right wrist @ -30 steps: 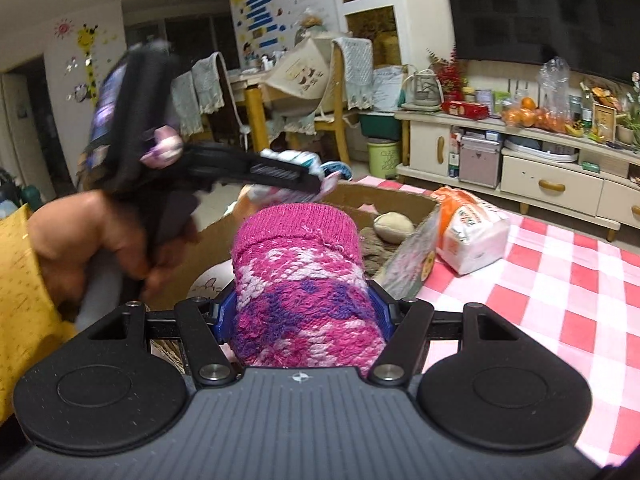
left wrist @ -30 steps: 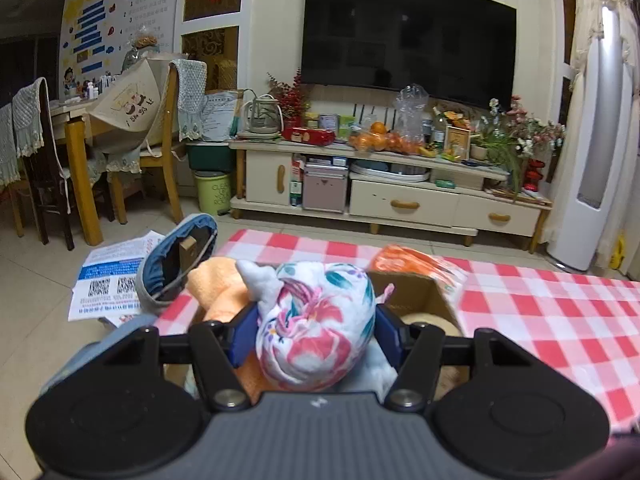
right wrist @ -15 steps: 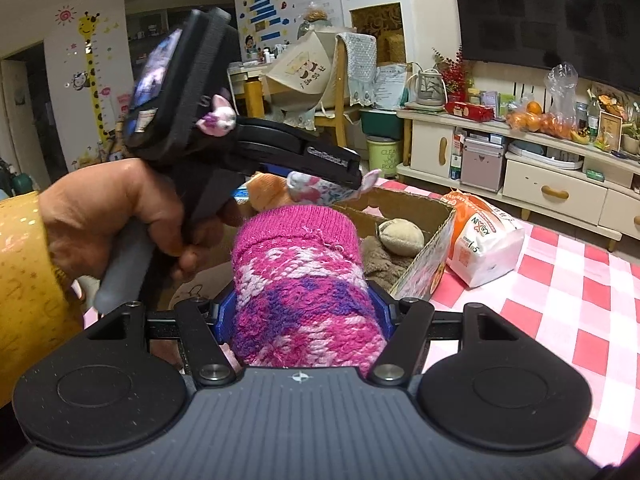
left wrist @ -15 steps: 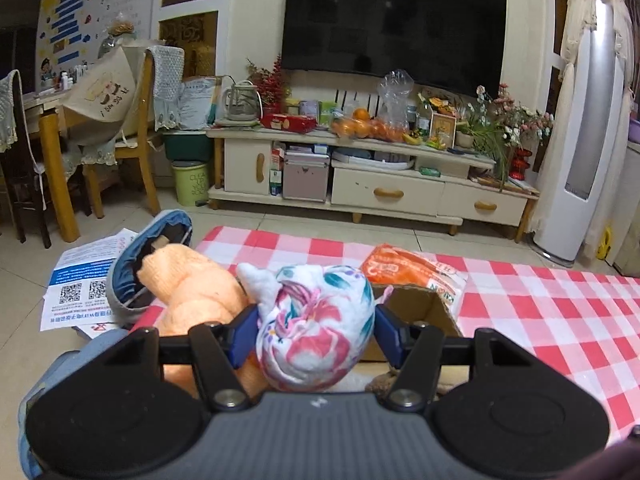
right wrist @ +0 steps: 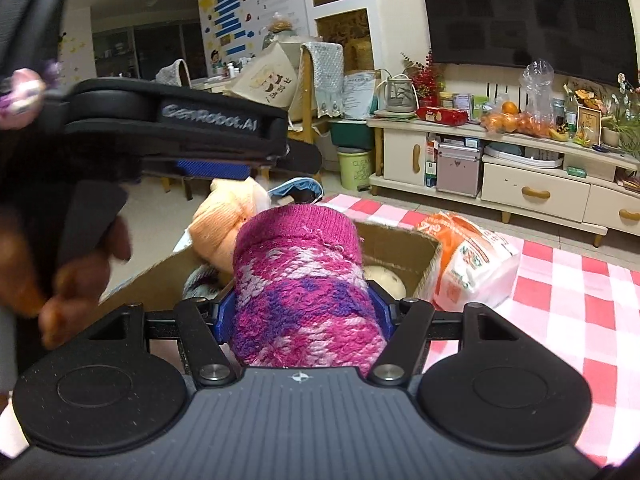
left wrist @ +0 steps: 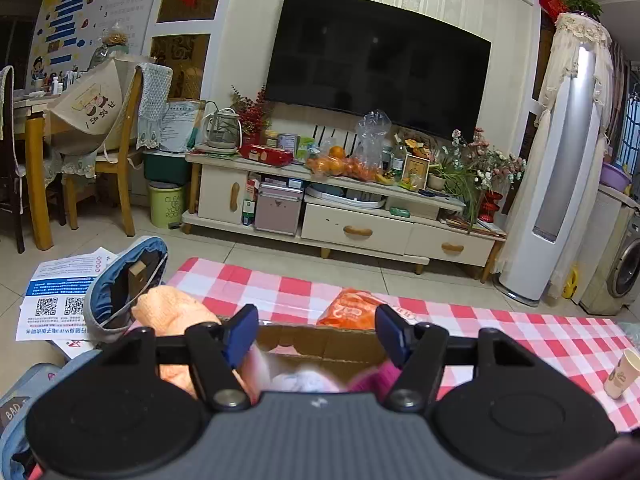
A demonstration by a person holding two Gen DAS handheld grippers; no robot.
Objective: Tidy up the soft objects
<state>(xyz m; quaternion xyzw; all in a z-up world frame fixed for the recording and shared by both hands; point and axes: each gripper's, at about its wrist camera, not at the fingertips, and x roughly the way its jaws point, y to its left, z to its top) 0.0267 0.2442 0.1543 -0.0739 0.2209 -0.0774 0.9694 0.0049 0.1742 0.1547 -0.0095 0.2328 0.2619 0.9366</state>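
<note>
While left gripper (left wrist: 316, 334) hovers above cardboard box (left wrist: 320, 344) on checked tablecloth (left wrist: 520, 344), its jaws have just been opening and stand apart, nothing pressed between blue pads; floral cloth bundle (left wrist: 304, 380), blurred, sits low beneath them inside box; orange knit item (left wrist: 168, 312) just left of left finger; right gripper (right wrist: 300, 312) clenched on pink-and-purple knit sock (right wrist: 300, 280), pads against both its sides, sock over box's near edge; orange packet (right wrist: 468, 256) touching box's right wall.
</note>
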